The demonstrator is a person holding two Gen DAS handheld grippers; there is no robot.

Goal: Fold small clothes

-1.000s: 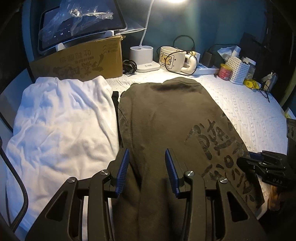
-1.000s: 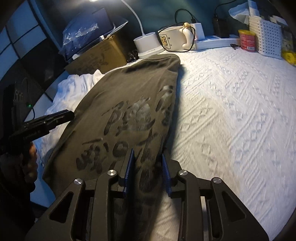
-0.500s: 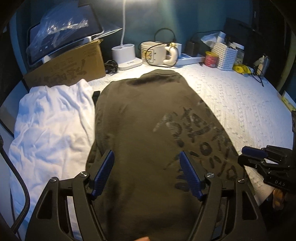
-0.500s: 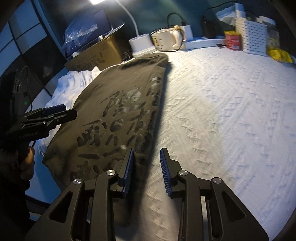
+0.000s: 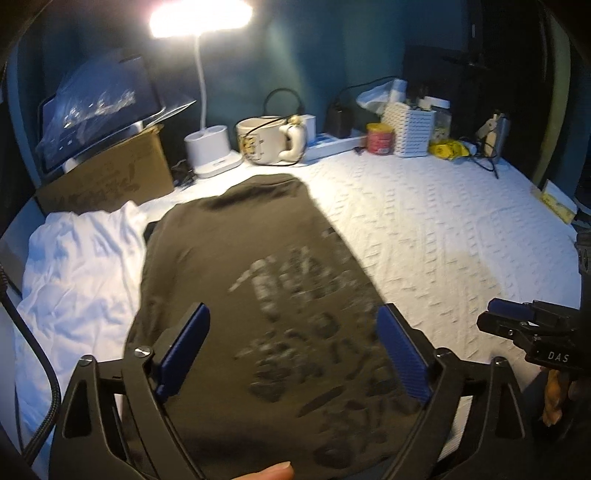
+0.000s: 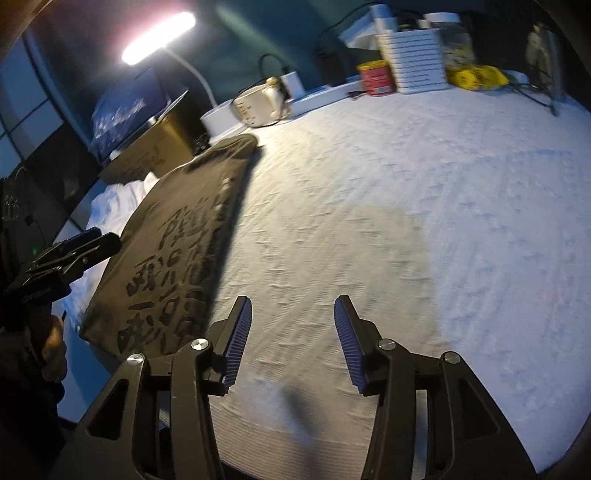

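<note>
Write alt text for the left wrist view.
Left tongs, opening and empty, hover over a folded dark printed shirt on a white textured cover. A white garment lies to its left; a lit lamp stands behind.

The white cover (image 6: 424, 206) lies bare from center out to 3 o'clock, open passage for either gripper. At 12 o'clock a mug (image 5: 267, 142), lamp base (image 5: 212, 153), red tin (image 5: 380, 137) and white basket (image 5: 413, 127) line the wall (cables trail among them). A box (image 5: 110, 173) blocks 10 o'clock.
</note>
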